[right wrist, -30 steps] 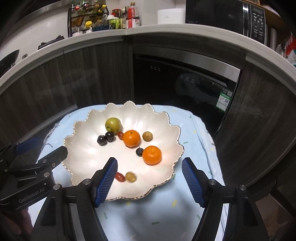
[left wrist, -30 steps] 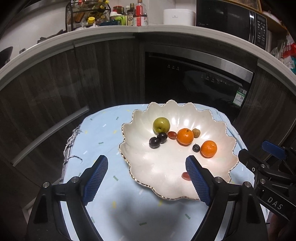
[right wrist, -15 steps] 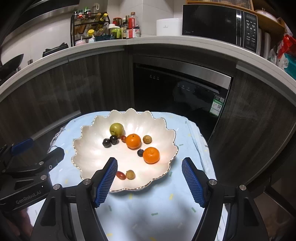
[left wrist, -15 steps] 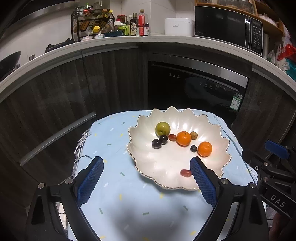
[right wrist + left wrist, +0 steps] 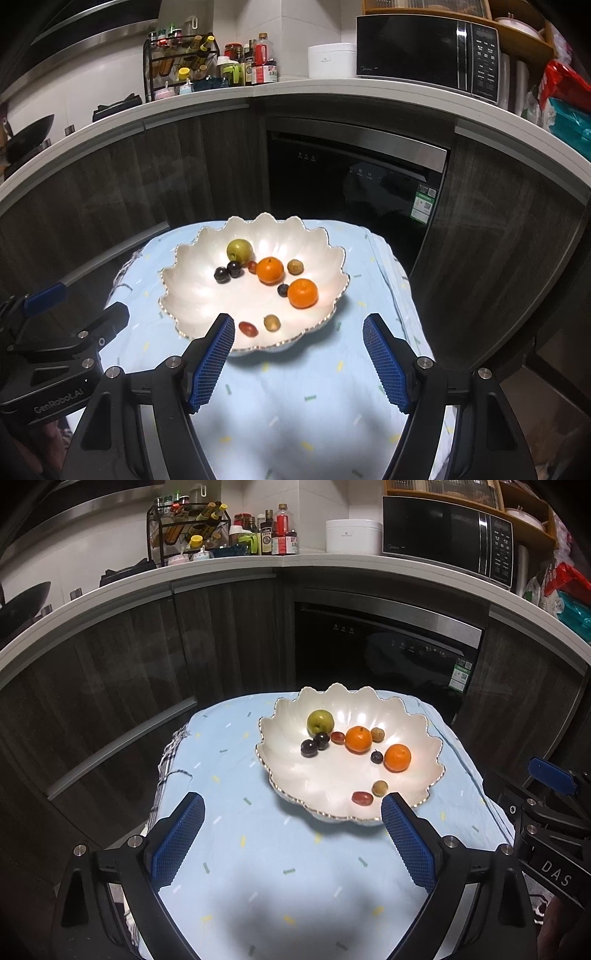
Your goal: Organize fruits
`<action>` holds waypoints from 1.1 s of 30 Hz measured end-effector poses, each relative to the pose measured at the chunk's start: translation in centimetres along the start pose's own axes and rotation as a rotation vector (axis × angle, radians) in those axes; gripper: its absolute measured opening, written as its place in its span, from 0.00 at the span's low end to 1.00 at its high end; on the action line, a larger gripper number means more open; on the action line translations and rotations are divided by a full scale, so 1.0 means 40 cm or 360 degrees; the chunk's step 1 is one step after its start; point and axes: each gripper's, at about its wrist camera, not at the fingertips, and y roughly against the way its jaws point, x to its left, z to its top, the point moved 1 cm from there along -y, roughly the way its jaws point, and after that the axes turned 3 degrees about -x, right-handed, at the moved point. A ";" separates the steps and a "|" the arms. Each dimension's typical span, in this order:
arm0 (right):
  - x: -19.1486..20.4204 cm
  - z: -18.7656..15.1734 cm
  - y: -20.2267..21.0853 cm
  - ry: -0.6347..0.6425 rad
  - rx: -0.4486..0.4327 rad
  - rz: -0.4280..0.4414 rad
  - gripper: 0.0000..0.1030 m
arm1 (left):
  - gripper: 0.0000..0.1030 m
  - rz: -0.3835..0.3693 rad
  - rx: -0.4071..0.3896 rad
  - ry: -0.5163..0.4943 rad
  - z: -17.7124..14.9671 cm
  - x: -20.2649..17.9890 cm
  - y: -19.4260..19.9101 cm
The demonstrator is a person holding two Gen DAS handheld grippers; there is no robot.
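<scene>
While the fruits (image 5: 358, 739) sit in the bowl (image 5: 291, 775) | left tool (image 5: 291, 834): apart, empty | right tool (image 5: 299, 354): apart, empty | surface (image 5: 277, 878): blue cloth

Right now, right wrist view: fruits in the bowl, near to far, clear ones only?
Red grape → near orange → far orange → green apple. The small dark and tan fruits sit level with others, so they are left out.
</scene>
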 end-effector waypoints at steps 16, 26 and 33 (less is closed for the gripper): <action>-0.004 -0.062 0.102 -0.0010 -0.0051 -0.0018 0.71 | 0.95 0.0022 -0.0017 0.0005 -0.080 0.014 0.103; 0.013 -0.097 0.159 -0.0005 -0.0070 0.0013 0.82 | 1.00 0.0029 -0.0026 0.0066 -0.112 0.033 0.162; 0.015 -0.107 0.192 0.0003 -0.0087 0.0008 0.82 | 1.00 0.0077 -0.0069 0.0068 -0.123 0.044 0.201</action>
